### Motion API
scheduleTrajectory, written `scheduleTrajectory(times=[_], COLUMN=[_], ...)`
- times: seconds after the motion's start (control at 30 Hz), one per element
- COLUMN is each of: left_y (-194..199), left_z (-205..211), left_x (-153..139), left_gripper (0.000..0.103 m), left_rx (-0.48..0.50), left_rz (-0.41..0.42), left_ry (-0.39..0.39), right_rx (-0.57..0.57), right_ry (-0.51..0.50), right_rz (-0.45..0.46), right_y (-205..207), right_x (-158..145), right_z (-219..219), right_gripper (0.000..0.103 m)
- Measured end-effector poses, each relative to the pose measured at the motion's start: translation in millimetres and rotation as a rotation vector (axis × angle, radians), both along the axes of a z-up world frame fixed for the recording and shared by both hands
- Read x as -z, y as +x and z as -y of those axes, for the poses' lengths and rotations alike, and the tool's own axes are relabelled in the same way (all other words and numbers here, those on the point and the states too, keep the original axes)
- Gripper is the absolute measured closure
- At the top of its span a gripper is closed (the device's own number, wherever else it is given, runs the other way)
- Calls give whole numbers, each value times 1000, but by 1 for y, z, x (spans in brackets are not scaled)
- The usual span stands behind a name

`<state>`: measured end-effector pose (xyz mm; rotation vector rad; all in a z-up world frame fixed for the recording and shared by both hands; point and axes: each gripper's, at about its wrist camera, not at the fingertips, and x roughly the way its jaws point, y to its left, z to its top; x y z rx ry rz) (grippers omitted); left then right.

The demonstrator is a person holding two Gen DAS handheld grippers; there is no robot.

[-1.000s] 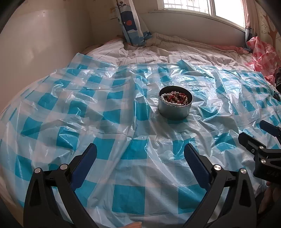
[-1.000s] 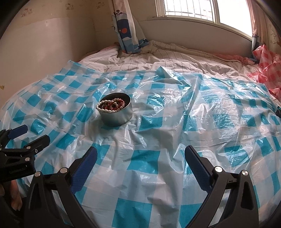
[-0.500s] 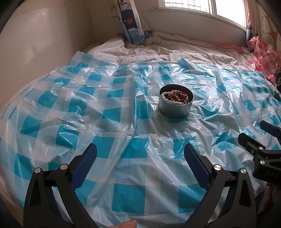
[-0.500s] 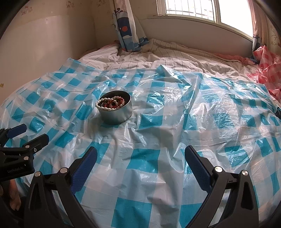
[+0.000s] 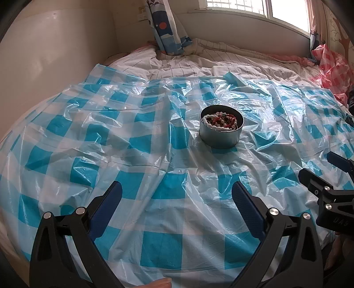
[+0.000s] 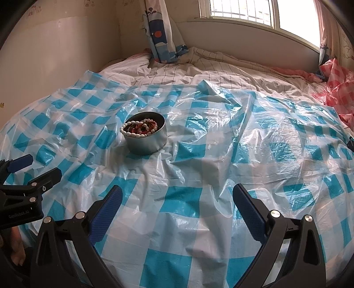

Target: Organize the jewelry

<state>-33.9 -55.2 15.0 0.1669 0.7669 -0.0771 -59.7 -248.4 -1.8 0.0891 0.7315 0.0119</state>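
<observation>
A round metal tin (image 5: 221,136) stands on a blue-and-white checked plastic sheet (image 5: 132,155) spread over a bed. It holds a white bead bracelet (image 5: 210,125) and red and dark beaded jewelry (image 5: 225,119). The tin also shows in the right wrist view (image 6: 146,141), left of centre. My left gripper (image 5: 177,199) is open and empty, well short of the tin. My right gripper (image 6: 177,199) is open and empty, to the right of the tin and short of it. Each gripper shows at the edge of the other's view (image 5: 327,177) (image 6: 31,168).
A striped bedsheet (image 5: 221,64) lies beyond the plastic. A curtain with a whale print (image 5: 166,33) hangs at the back under a window (image 6: 243,13). A pink checked plastic sheet (image 5: 331,71) is bunched at the far right. A wall (image 5: 55,55) borders the bed on the left.
Both grippers have drawn back and up a little, so the tin sits slightly farther away in both views. The jaws have stayed open.
</observation>
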Motion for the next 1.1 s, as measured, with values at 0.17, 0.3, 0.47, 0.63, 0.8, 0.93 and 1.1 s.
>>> scheduleTrajectory(times=[0.17, 0.3, 0.47, 0.63, 0.8, 0.93, 1.1], left_y=[0, 1, 1, 0, 1, 1, -1], left_z=[0, 0, 1, 0, 0, -2, -4], left_x=[0, 0, 0, 2, 2, 9, 10], left_gripper=[8, 8, 8, 8, 8, 8, 8], left_rx=[0, 0, 0, 0, -2, -11, -12], left_rz=[-1, -1, -6, -6, -9, -24, -30], left_ry=[-1, -1, -1, -1, -4, -13, -16], right_rx=[0, 0, 0, 0, 0, -1, -3], right_ry=[-1, -1, -2, -2, -3, -4, -6], right_rz=[-1, -1, -3, -3, -3, -4, -4], right_y=[1, 1, 0, 1, 1, 1, 1], right_x=[0, 0, 1, 0, 0, 0, 1], right_z=[-1, -1, 0, -1, -1, 0, 0], right_gripper=[8, 8, 8, 8, 8, 8, 8])
